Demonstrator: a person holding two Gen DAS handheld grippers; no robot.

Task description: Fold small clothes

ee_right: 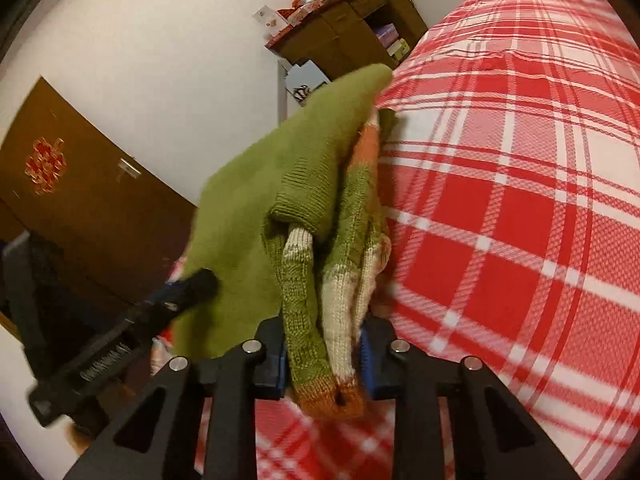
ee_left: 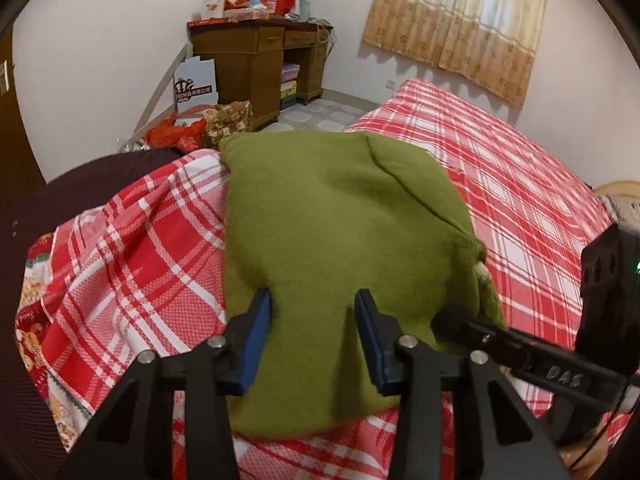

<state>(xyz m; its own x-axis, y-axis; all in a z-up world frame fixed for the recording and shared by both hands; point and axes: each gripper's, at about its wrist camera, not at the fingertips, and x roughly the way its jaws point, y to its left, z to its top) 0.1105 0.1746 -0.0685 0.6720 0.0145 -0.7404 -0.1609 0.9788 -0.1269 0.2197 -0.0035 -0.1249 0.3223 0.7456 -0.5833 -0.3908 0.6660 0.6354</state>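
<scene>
A small green knitted sweater (ee_left: pixel 336 224) with cream and orange stripes lies folded over on the red plaid bed cover (ee_left: pixel 520 184). My left gripper (ee_left: pixel 312 312) hovers over its near part with the blue pads open and nothing between them. My right gripper (ee_right: pixel 324 344) is shut on a bunched striped edge of the sweater (ee_right: pixel 320 280) and lifts it off the bed. The right gripper reaches in from the right in the left wrist view (ee_left: pixel 460 320). The left gripper shows at the left of the right wrist view (ee_right: pixel 196 284).
A wooden desk (ee_left: pixel 256 52) piled with boxes stands by the far wall, with bags (ee_left: pixel 188 128) on the floor beside it. A curtain (ee_left: pixel 456 20) hangs at the back right. A brown door (ee_right: pixel 80 192) is at the left. The bed cover (ee_right: pixel 520 200) spreads to the right.
</scene>
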